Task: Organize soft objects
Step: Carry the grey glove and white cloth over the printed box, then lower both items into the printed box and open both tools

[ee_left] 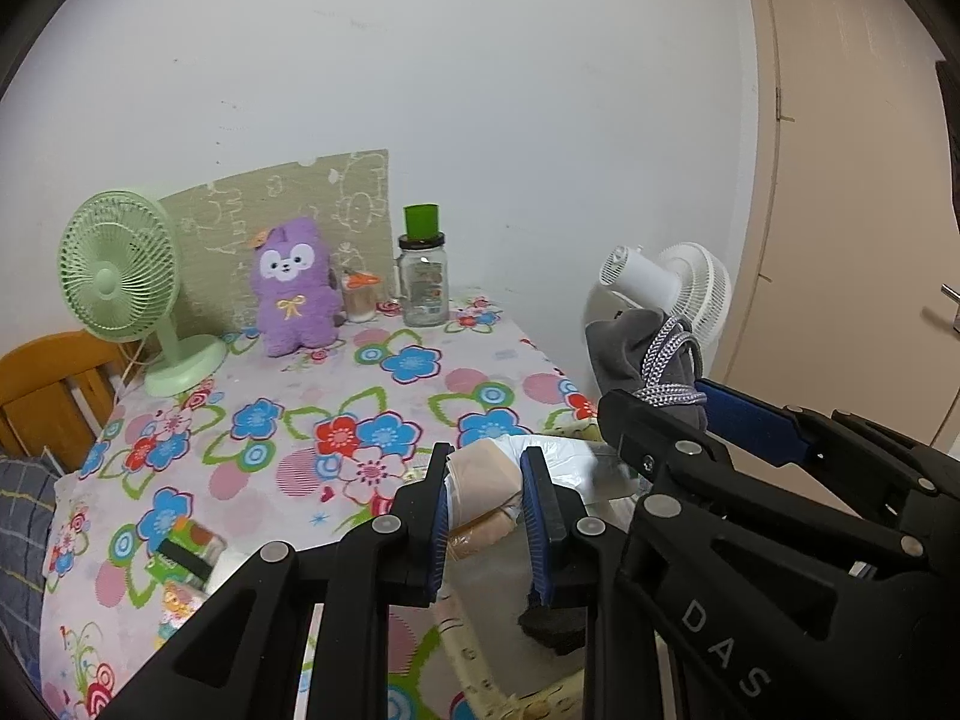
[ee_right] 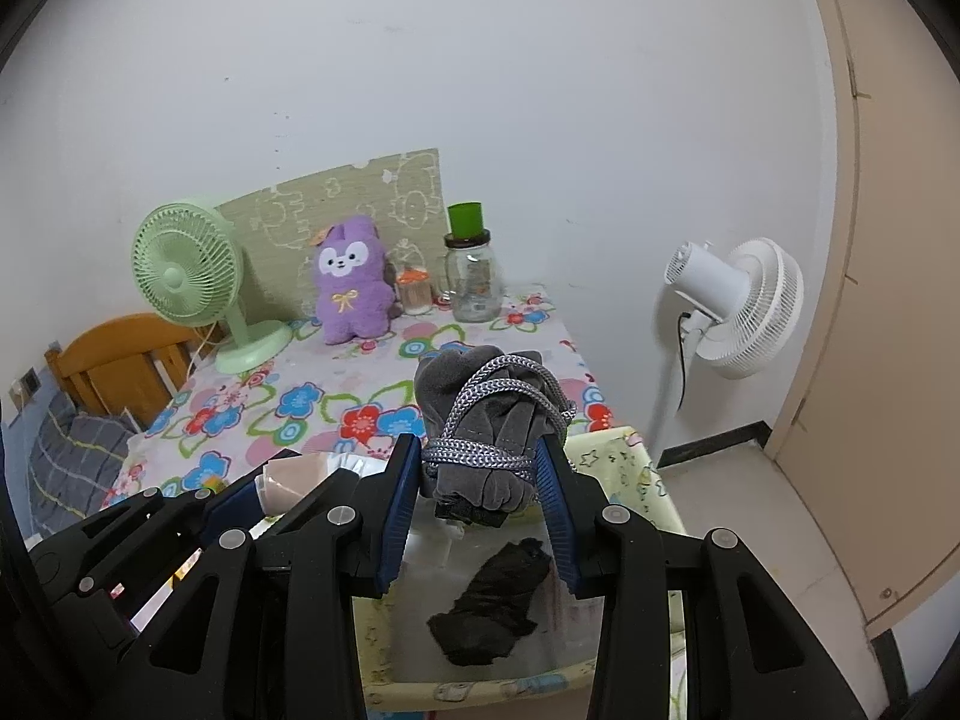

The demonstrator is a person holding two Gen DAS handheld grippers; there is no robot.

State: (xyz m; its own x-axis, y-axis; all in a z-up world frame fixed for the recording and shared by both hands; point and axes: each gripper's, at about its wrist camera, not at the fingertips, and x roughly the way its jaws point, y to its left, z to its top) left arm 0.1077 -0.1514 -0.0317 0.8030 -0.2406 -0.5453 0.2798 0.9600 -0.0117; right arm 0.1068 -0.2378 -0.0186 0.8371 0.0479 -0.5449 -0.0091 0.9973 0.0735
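My left gripper (ee_left: pixel 486 471) is shut on a beige rolled soft item (ee_left: pixel 483 483), pinched between its blue pads. Just to its right, my right gripper (ee_right: pixel 480 450) is shut on a grey cloth bundle (ee_right: pixel 480 402) tied round with a grey-white cord. That bundle (ee_left: pixel 630 354) also shows at the right of the left wrist view. Both grippers hang side by side over a pale yellow fabric bin (ee_right: pixel 630 462) at the near edge of the flowered table (ee_left: pixel 288 420). A black soft item (ee_right: pixel 498 600) lies on the bin's floor, below the right gripper.
At the back of the table stand a purple plush toy (ee_left: pixel 294 288), a green desk fan (ee_left: pixel 120 294), a small jar (ee_left: pixel 360 297) and a glass jar with a green cup (ee_left: pixel 423 282). A white standing fan (ee_right: pixel 738 306) is on the right by the door. Packets (ee_left: pixel 186 552) lie near my left gripper.
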